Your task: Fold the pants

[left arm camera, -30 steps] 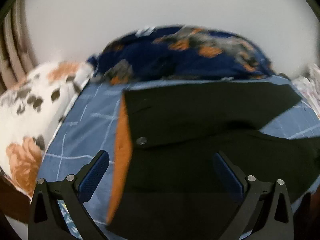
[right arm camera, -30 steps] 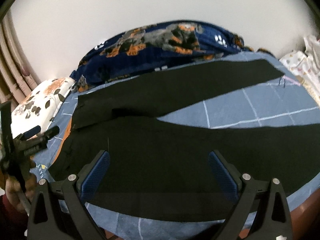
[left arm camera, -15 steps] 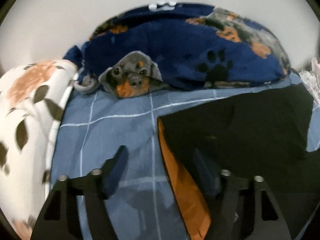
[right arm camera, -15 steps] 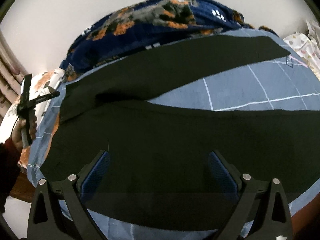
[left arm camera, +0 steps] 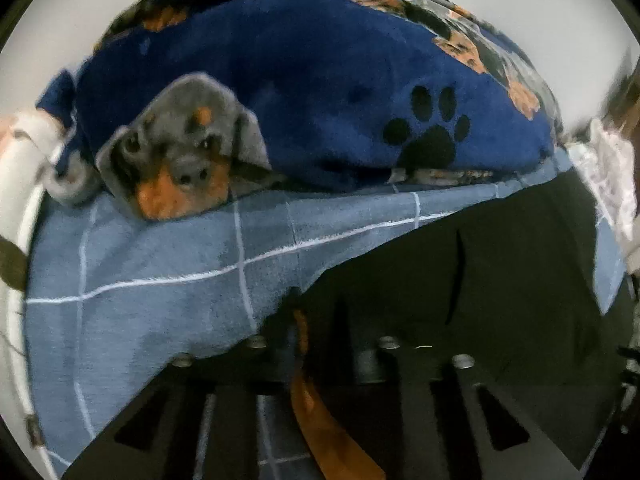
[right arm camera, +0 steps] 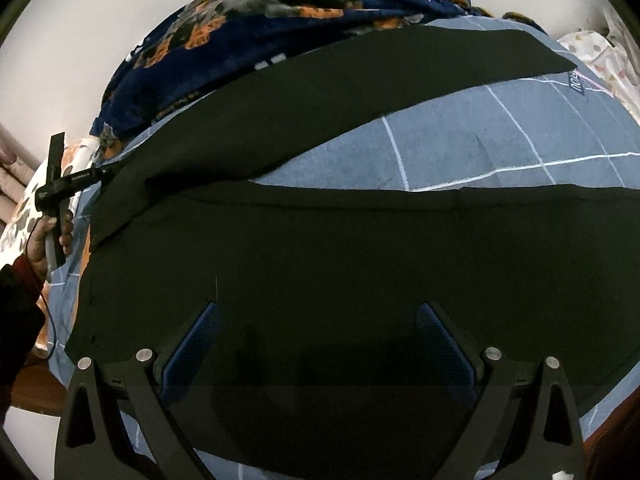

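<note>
The black pants (right arm camera: 340,248) lie flat on the blue bed sheet (right arm camera: 500,144). The left gripper (left arm camera: 316,320) pinches their far-left waist corner. The right gripper (right arm camera: 316,328) hangs wide open over the near leg, holding nothing.

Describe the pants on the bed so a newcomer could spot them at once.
Start at the blue checked sheet with white grid lines. The pants lie flat across it, legs splayed in a V, below the navy dog-print blanket. They are the only plain black item, with orange lining at the waistband.
</note>
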`<state>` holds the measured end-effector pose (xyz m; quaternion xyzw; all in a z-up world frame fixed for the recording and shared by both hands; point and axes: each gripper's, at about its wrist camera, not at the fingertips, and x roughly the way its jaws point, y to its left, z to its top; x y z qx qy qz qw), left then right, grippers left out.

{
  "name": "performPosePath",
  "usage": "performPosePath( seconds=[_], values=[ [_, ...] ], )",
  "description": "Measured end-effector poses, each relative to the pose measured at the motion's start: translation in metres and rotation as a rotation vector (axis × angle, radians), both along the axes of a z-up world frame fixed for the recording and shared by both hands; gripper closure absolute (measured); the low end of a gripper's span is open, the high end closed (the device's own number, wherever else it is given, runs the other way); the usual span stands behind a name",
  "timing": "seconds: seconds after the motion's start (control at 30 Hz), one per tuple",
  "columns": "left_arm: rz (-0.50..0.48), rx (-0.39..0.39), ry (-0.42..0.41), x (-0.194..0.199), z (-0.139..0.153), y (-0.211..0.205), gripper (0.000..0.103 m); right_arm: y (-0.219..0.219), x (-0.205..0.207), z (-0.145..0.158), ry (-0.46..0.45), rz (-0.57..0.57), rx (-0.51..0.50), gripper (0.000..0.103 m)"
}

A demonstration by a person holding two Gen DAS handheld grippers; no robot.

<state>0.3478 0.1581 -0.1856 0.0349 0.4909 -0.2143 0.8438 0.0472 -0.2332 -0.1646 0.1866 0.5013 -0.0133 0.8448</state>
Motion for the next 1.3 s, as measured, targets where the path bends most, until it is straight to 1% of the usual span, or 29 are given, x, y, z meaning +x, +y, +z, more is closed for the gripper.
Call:
performPosePath(
  seconds=[0.07, 0.13, 0.2, 0.27, 0.3, 0.37, 0.4, 0.43, 0.53, 0.57, 0.63, 0.67, 0.73, 0.87, 0.9, 0.93, 1.0, 1.03, 1.07, 1.1, 1.2, 1.27, 1.3],
  values=[
    [0.006, 0.043, -0.033, -0.011, 0.006, -0.007, 0.092, 0.001, 0.001, 0.001, -0.004, 0.003, -0.003, 0.005],
    [0.017, 0.073, -0.095, -0.027, 0.022, -0.013, 0.094, 0.001, 0.002, 0.005, -0.017, 0.013, -0.003, 0.005],
    [0.034, 0.017, -0.148, -0.048, 0.045, -0.012, 0.094, -0.002, 0.004, 0.013, -0.046, 0.019, 0.010, 0.005],
    [0.039, -0.038, -0.218, -0.081, 0.070, -0.017, 0.094, -0.008, 0.009, 0.025, -0.087, 0.026, 0.054, 0.004],
    [0.032, -0.069, -0.249, -0.097, 0.082, -0.020, 0.094, -0.011, 0.014, 0.030, -0.105, 0.035, 0.094, 0.004],
    [0.001, -0.114, -0.321, -0.136, 0.106, -0.029, 0.094, -0.019, 0.027, 0.041, -0.142, 0.056, 0.207, 0.004],
    [-0.020, -0.134, -0.348, -0.155, 0.115, -0.033, 0.094, -0.025, 0.038, 0.047, -0.167, 0.067, 0.284, 0.004],
    [-0.034, -0.155, -0.364, -0.170, 0.124, -0.038, 0.094, -0.029, 0.046, 0.050, -0.173, 0.076, 0.330, 0.004],
    [-0.087, -0.225, -0.364, -0.214, 0.139, -0.043, 0.094, -0.038, 0.078, 0.058, -0.188, 0.073, 0.457, 0.004],
    [-0.103, -0.233, -0.359, -0.231, 0.141, -0.047, 0.094, -0.042, 0.086, 0.060, -0.196, 0.069, 0.483, 0.004],
    [-0.118, -0.245, -0.335, -0.256, 0.135, -0.050, 0.094, -0.050, 0.107, 0.060, -0.193, 0.057, 0.539, 0.004],
    [-0.125, -0.251, -0.314, -0.267, 0.131, -0.054, 0.094, -0.053, 0.116, 0.058, -0.184, 0.060, 0.562, 0.003],
    [-0.129, -0.249, -0.281, -0.282, 0.120, -0.060, 0.093, -0.060, 0.136, 0.051, -0.162, 0.020, 0.597, 0.003],
    [-0.126, -0.248, -0.228, -0.305, 0.105, -0.067, 0.093, -0.079, 0.167, 0.027, -0.062, -0.048, 0.615, 0.003],
    [-0.118, -0.251, -0.220, -0.306, 0.101, -0.066, 0.093, -0.083, 0.171, 0.017, -0.041, -0.051, 0.642, 0.009],
    [-0.108, -0.255, -0.212, -0.307, 0.100, -0.065, 0.093, -0.086, 0.176, 0.009, -0.029, -0.067, 0.662, 0.018],
    [-0.088, -0.263, -0.195, -0.306, 0.097, -0.060, 0.093, -0.090, 0.184, -0.002, -0.026, -0.057, 0.698, 0.063],
    [-0.081, -0.266, -0.188, -0.305, 0.096, -0.058, 0.093, -0.091, 0.187, -0.004, -0.027, -0.049, 0.715, 0.072],
    [-0.074, -0.264, -0.187, -0.305, 0.097, -0.056, 0.093, -0.093, 0.188, -0.006, -0.031, -0.054, 0.718, 0.085],
    [-0.069, -0.258, -0.188, -0.305, 0.099, -0.054, 0.092, -0.094, 0.187, -0.004, -0.041, -0.058, 0.714, 0.093],
    [-0.054, -0.232, -0.194, -0.304, 0.102, -0.049, 0.092, -0.096, 0.167, 0.011, -0.122, -0.042, 0.689, 0.095],
    [-0.041, -0.214, -0.187, -0.303, 0.103, -0.042, 0.092, -0.093, 0.142, 0.023, -0.155, -0.029, 0.666, 0.096],
    [-0.033, -0.211, -0.175, -0.304, 0.101, -0.037, 0.092, -0.090, 0.120, 0.027, -0.162, -0.022, 0.660, 0.096]
  ],
)
